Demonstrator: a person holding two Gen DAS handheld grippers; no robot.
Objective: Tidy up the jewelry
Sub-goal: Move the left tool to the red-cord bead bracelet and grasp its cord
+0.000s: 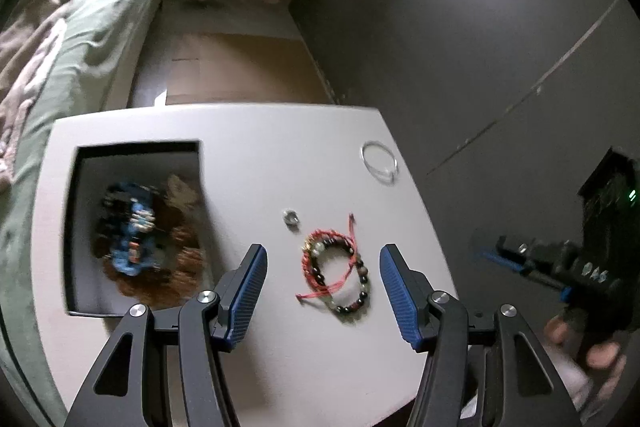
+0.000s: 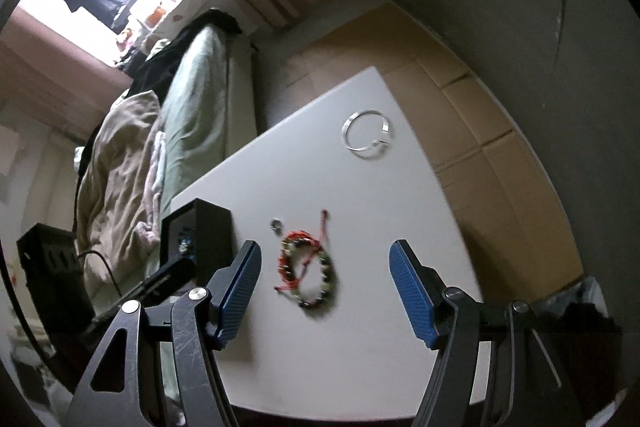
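A black box sits at the left of the white table and holds blue and brown beaded jewelry. On the table lie a red cord bracelet tangled with a dark beaded bracelet, a small silver ring and a silver bangle. My left gripper is open and empty, above the table just before the bracelets. My right gripper is open and empty over the bracelets. The ring, bangle and box show there too.
A bed with green sheet and beige blanket lies left of the table. Cardboard covers the floor beyond. A dark wall stands on the right. The right gripper's body and the hand holding it show at the table's right edge.
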